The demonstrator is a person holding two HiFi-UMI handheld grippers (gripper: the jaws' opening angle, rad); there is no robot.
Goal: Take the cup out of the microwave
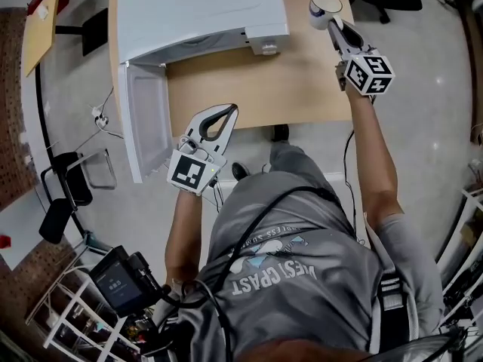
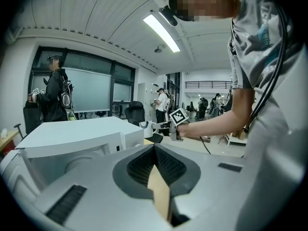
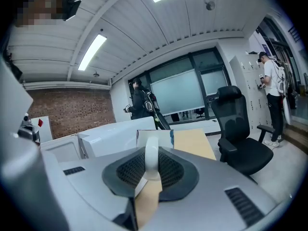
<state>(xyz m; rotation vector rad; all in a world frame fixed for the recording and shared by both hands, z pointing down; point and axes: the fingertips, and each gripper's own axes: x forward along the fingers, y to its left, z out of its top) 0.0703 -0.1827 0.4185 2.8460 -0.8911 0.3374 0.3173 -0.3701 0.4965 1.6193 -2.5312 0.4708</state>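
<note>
A white cup is over the wooden table, to the right of the white microwave. My right gripper is shut on its handle. In the right gripper view the handle stands upright between the jaws and the cup body is just past them. I cannot tell whether the cup touches the table. The microwave door hangs open at the left. My left gripper is at the table's front edge, shut with nothing in it. From the left gripper view I see the cup and the microwave.
A black office chair stands beyond the table's right end. Another black chair is on the floor left of the open door. People stand in the background by the windows and lockers.
</note>
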